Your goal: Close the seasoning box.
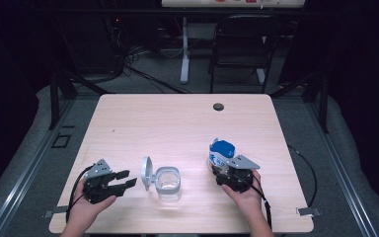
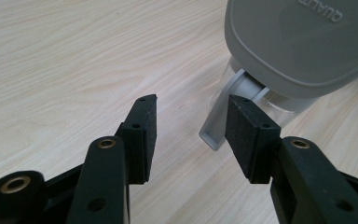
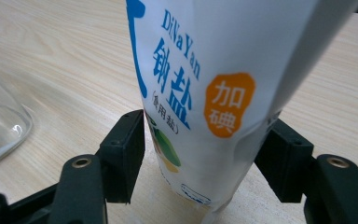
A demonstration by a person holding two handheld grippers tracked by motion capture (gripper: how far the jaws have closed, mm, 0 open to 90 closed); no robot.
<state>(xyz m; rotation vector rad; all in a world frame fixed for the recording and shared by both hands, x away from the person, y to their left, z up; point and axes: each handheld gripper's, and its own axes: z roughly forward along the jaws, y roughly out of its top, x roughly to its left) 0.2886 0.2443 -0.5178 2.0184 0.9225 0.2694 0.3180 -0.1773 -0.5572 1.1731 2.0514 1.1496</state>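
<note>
Standing upright between my right gripper's (image 3: 205, 154) parted jaws, salt bag (image 3: 214, 93), left gripper (image 2: 191, 135) held apart and empty beside lidded jar (image 1: 168, 180), bare table (image 1: 177, 123) around.

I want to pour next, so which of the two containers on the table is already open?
The clear jar with its grey flip lid swung up, at centre. The blue-and-white salt bag looks closed.

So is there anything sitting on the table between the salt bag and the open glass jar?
Nothing visible. The salt bag stands between the jaws of the right tool, and the stretch of table from it to the glass jar is bare wood. The jar's grey lid hangs open on the far side, toward the left tool.
</note>
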